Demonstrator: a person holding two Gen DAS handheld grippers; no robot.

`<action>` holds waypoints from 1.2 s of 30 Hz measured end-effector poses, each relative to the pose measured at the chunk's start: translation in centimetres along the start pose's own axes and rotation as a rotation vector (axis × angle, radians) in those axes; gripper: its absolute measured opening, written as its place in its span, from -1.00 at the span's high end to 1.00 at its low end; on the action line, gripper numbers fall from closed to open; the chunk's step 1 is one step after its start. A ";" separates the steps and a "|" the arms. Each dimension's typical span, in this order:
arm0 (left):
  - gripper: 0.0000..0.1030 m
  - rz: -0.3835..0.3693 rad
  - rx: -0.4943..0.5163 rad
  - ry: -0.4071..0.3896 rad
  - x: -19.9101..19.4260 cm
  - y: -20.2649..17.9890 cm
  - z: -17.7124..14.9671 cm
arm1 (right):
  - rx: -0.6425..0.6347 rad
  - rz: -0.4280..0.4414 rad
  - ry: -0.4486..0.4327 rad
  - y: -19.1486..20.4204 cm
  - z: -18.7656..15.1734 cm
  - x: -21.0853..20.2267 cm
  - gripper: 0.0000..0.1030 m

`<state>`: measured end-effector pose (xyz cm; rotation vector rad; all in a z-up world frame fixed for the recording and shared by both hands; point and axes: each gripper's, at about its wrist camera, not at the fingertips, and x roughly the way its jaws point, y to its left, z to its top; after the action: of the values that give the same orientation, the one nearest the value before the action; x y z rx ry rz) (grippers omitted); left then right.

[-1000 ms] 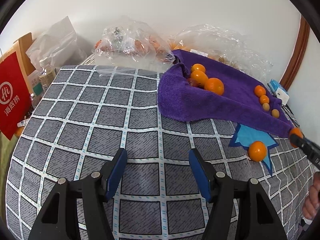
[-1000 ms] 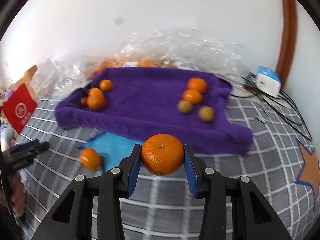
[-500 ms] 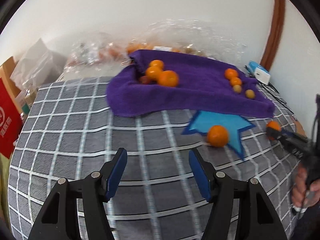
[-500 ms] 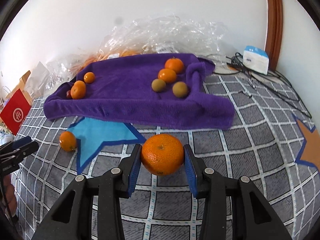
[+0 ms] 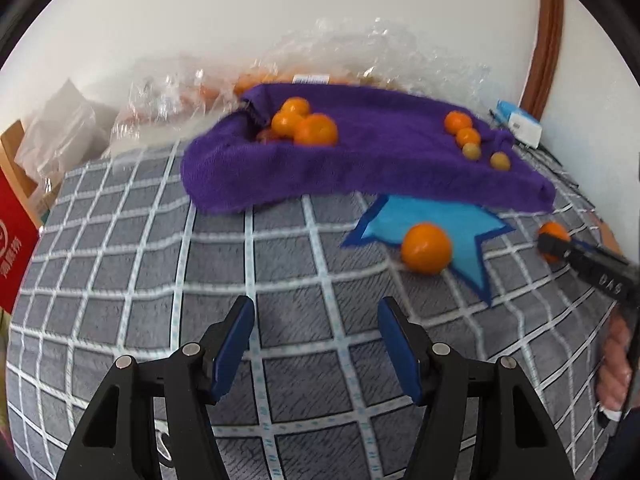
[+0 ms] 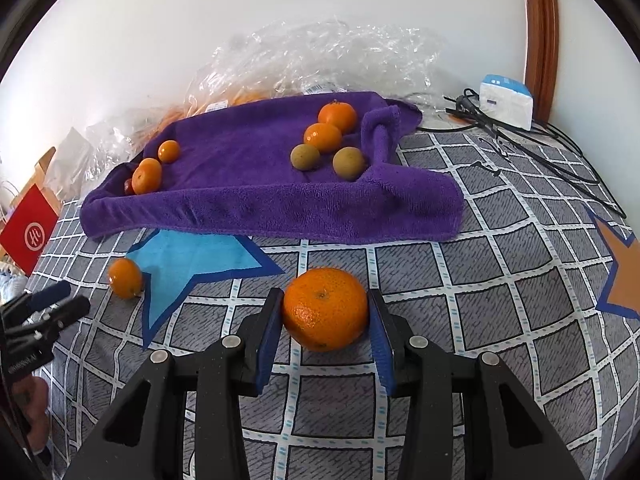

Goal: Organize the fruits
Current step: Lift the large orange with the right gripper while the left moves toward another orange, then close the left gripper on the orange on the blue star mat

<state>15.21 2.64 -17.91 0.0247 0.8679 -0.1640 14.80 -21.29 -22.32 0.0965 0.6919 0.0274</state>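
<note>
Right wrist view: orange clamped in right gripper — best carried over towel to the oranges before release — left gripper gapes empty.

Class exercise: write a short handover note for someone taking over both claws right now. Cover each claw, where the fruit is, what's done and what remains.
Right claw: shut on a large orange, over the checked cover.
Left claw: open, holding nothing.
Purple towel: one fruit group at its left end, another at its right end.
Loose orange: beside the blue star, off the towel.
Left to do: probably place the held orange, then collect the loose one.
</note>
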 end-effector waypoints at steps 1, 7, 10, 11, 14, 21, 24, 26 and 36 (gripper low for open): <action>-0.20 0.003 -0.001 0.001 -0.1 0.1 -0.1 | -0.001 -0.002 0.001 0.0 0.0 0.0 0.20; -0.21 -0.009 -0.040 0.000 -0.5 0.8 -0.6 | -0.007 -0.008 0.005 0.1 -0.1 0.1 0.20; -0.32 -0.022 -0.038 0.003 -0.4 0.7 -0.7 | -0.009 -0.015 0.005 0.2 -0.1 0.1 0.20; -0.34 -0.021 -0.035 0.006 -0.4 0.7 -0.7 | -0.011 -0.016 0.004 0.2 -0.1 0.0 0.20; -0.35 -0.004 -0.023 0.011 -0.2 0.4 -0.7 | -0.011 -0.016 0.005 0.2 -0.1 0.0 0.20; -0.21 -0.070 -0.086 0.018 -0.4 0.2 0.2 | 0.012 -0.006 0.006 -0.2 0.0 0.0 0.20; -0.20 -0.134 -0.095 0.006 -0.5 -0.8 1.2 | 0.018 -0.009 0.003 -0.2 0.0 -0.1 0.20; -0.20 -0.144 -0.060 -0.007 -0.5 -2.2 1.8 | 0.017 -0.010 0.004 -0.2 0.0 -0.1 0.20; -0.21 -0.073 0.159 -0.056 1.2 -7.1 2.7 | 0.026 0.004 0.008 -0.4 0.0 -0.1 0.20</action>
<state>16.96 -4.80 -16.73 0.1363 0.7990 -0.3002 14.74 -21.72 -22.32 0.1225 0.6999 0.0229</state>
